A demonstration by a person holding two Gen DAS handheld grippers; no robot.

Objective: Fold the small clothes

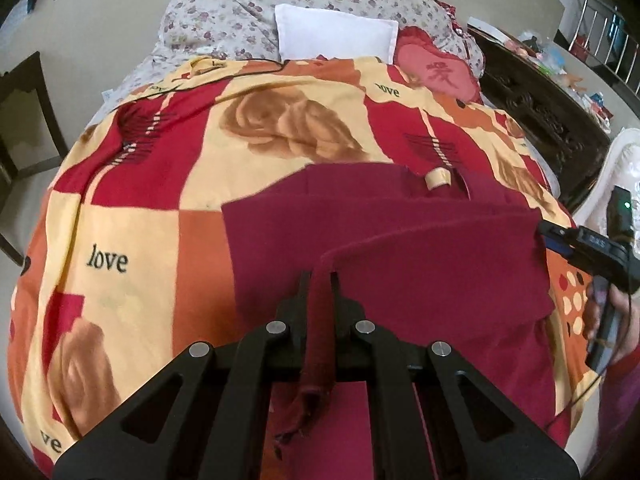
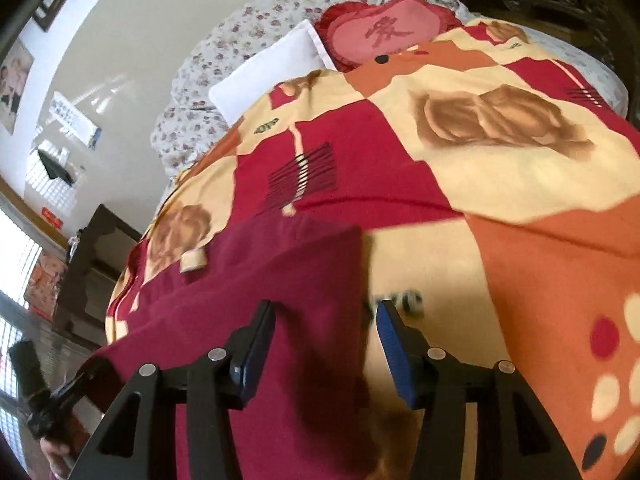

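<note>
1. The left gripper (image 1: 320, 280), a black two-finger tool, has its jaws drawn narrow and pinches a bunched edge of the dark maroon fabric garment (image 1: 400, 240); the cloth runs up between the fingers, and a frayed end hangs down below them.

2. The right gripper (image 2: 326, 320), black with blue ribbed pads (image 2: 390, 336), stands wide apart and holds nothing. Its left finger sits over the maroon garment (image 2: 260, 280), while its right finger sits over the bare blanket just beside the garment's edge.

3. The garment lies spread on the bed, with one layer lifted as a fold from the left gripper's pinch toward the right gripper (image 1: 560, 236), seen at the right side of the left wrist view. A small cream label (image 1: 438, 179) shows near its far edge.

4. Under the garment lies a fleece blanket in red, orange and cream (image 1: 140, 200), printed with tan roses and the word "love".

5. Beyond the blanket rest a white rectangular pillow (image 1: 336, 34), a red heart-shaped cushion (image 1: 436, 70) and a floral-print quilt (image 1: 240, 12).

6. A dark carved wooden bed frame (image 1: 540, 112) edges the bed on the right.
</note>
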